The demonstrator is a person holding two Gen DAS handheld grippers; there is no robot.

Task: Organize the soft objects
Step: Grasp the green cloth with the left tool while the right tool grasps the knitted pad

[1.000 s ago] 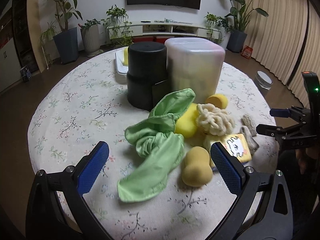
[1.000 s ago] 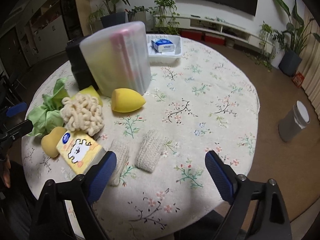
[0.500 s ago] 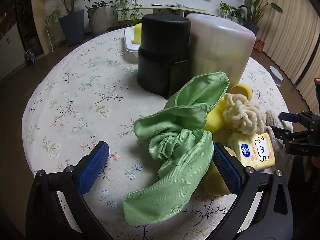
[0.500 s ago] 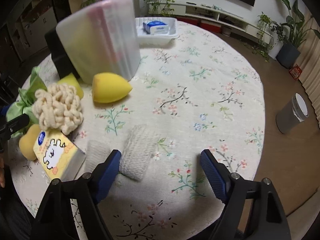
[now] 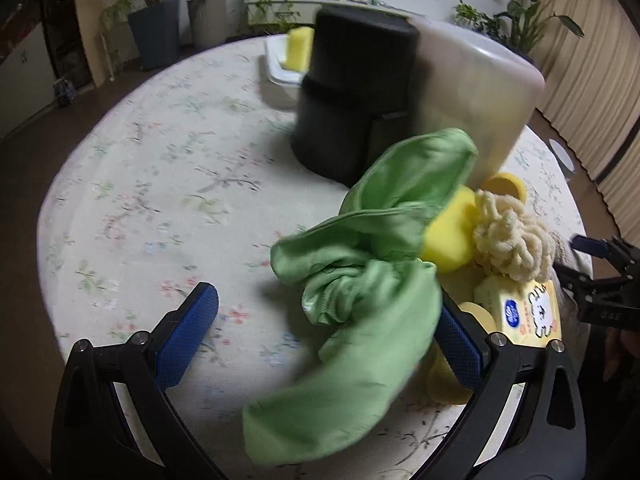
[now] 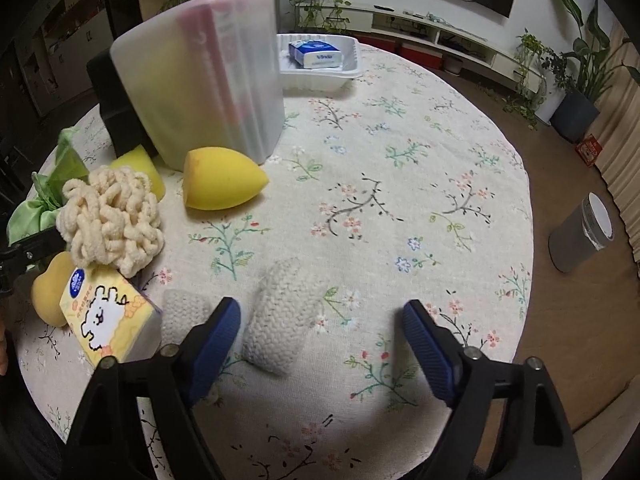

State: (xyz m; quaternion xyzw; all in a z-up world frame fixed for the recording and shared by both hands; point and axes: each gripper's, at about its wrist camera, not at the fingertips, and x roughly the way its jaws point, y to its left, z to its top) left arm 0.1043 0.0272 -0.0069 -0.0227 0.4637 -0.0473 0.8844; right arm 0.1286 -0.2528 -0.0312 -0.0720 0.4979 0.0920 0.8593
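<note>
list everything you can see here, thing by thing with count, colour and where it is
green cloth: 1, green, bunched between the left jaws
knit pads: 2, off-white, by the right gripper
loopy scrubber: 1, cream, left pile
egg sponge: 1, yellow, before the frosted bin
tissue pack: 1, yellow, near edge
frosted bin: 1, translucent, table back
black container: 1, black, beside the bin
white tray: 1, white, far side
left gripper: 1, black with blue pads, open
right gripper: 1, same colours, opening, one knit pad between its jaws

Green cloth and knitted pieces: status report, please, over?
Left gripper open around green cloth. Right gripper jaws opening, knitted piece between, ungripped. Tissue pack crowds its left finger.
</note>
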